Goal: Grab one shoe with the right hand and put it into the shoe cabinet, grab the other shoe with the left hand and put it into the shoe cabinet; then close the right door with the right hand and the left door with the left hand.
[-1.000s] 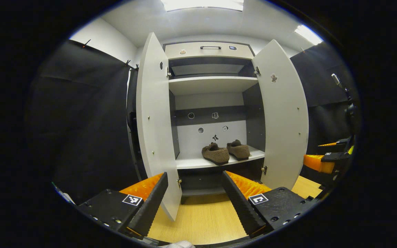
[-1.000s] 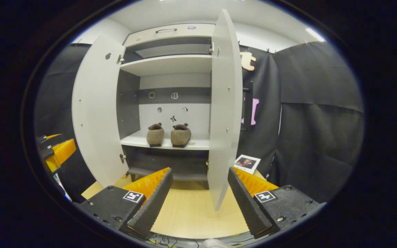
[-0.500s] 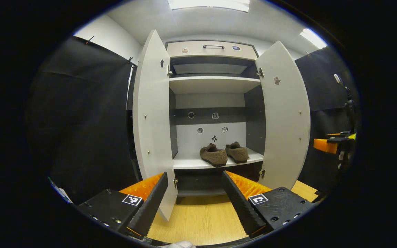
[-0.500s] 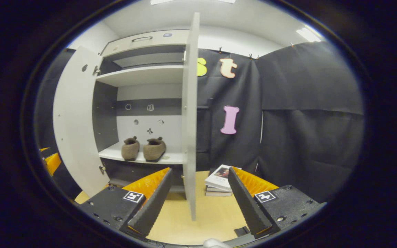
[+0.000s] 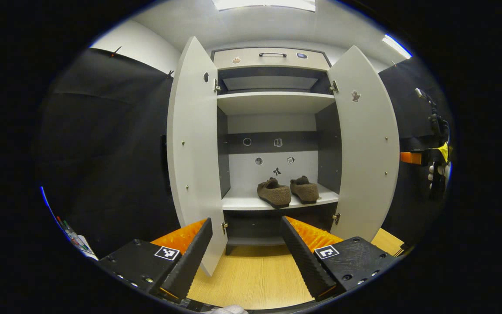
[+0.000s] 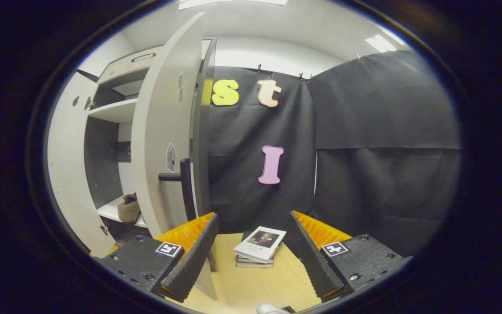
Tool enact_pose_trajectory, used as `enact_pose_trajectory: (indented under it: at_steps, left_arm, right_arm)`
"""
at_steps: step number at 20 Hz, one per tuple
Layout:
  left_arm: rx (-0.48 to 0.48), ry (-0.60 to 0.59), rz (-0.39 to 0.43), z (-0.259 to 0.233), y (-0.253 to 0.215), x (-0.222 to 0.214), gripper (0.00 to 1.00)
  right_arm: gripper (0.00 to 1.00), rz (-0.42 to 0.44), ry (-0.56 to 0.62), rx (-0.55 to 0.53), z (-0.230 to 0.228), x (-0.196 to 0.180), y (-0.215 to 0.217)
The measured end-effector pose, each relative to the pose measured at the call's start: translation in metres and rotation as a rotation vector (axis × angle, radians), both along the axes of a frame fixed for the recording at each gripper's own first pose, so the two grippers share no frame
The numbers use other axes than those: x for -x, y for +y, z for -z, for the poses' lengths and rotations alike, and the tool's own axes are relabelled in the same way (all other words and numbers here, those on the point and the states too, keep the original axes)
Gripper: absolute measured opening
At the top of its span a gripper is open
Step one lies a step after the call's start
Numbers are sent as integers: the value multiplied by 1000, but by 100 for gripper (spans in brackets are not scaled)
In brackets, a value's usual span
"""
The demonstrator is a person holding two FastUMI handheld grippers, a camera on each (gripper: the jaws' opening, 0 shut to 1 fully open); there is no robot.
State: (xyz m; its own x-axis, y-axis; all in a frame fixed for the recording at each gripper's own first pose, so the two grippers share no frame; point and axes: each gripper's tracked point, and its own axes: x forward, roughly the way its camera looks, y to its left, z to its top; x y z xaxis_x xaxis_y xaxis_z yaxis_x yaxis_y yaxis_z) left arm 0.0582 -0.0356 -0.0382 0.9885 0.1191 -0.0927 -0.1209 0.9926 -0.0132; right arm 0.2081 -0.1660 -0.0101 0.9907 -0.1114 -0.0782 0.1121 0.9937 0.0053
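Two brown fuzzy shoes (image 5: 273, 194) (image 5: 304, 189) stand side by side on the lower shelf of the white shoe cabinet (image 5: 273, 102). Its left door (image 5: 192, 148) and right door (image 5: 369, 144) both stand wide open. My left gripper (image 5: 246, 220) is open and holds nothing, well in front of the cabinet and level with its base. My right gripper (image 6: 253, 215) is open too, beside the outer face of the right door (image 6: 159, 139), near its dark handle (image 6: 184, 183). One shoe (image 6: 128, 208) peeks out past that door. The right gripper (image 5: 415, 157) also appears at the far right.
A small stack of books (image 6: 259, 246) lies on the light wooden floor (image 6: 251, 283) by the black cloth wall, right of the cabinet. A gloved hand (image 5: 437, 171) holds the right gripper. Pens (image 5: 70, 229) lie at the lower left.
The right gripper has swung to the right, past the edge of the right door, and now faces its outer side and handle. The left gripper has hardly moved.
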Motion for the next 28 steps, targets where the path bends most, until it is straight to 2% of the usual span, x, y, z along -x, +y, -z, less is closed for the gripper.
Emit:
enact_pose_trajectory:
  at_steps: [2, 3, 4, 6, 7, 9, 10, 11, 12, 17, 18, 19, 20, 21, 22, 23, 28]
  left_arm:
    - [17, 1, -16, 1, 0, -1, 96]
    - [19, 2, -26, 3, 1, 0, 100]
    - [21, 6, -36, 4, 2, 0, 96]
    - [34, 14, -48, 7, 4, 2, 96]
    - [36, 17, -51, 8, 5, 3, 96]
    - [33, 24, -60, 11, 12, 4, 96]
    - [31, 27, -64, 11, 15, 4, 96]
    - [30, 28, -66, 11, 19, 5, 96]
    - [29, 29, -68, 11, 23, 6, 96]
    - [4, 43, -78, 11, 38, 15, 96]
    - [4, 44, -79, 11, 40, 16, 96]
    - [4, 45, -81, 12, 43, 16, 96]
    - [4, 46, -81, 11, 45, 17, 96]
    - [5, 49, -80, 12, 46, 17, 96]
    - [8, 54, -77, 14, 48, 17, 96]
    - [13, 53, -73, 14, 49, 18, 96]
    - [13, 44, -66, 11, 68, 14, 96]
  right_arm:
    - [100, -32, 15, 16, 1, -7, 5]
    - [100, -59, 10, 10, -1, -7, 9]
    - [100, -78, 25, 4, 1, -8, 16]
    - [89, -124, 44, -4, 3, -6, 28]
    - [88, -140, 50, -1, 2, -4, 35]
    - [88, -163, 49, 28, 0, -1, 53]
    - [95, -174, 42, 44, -1, 1, 64]
    - [88, -184, 35, 52, 0, 2, 74]
    - [94, -193, 30, 49, 0, 2, 86]
    - [95, -268, 24, 20, 4, -3, 137]
    - [88, -289, 25, 15, 5, -2, 147]
    - [95, -328, 26, 10, 5, 0, 159]
    - [95, -373, 25, 12, 6, 4, 175]
    - [89, -400, 31, 29, 9, 9, 184]
    - [97, -392, 33, 53, 13, 14, 184]
    - [100, -381, 29, 67, 13, 19, 184]
    - [100, -336, 61, 58, 24, 51, 187]
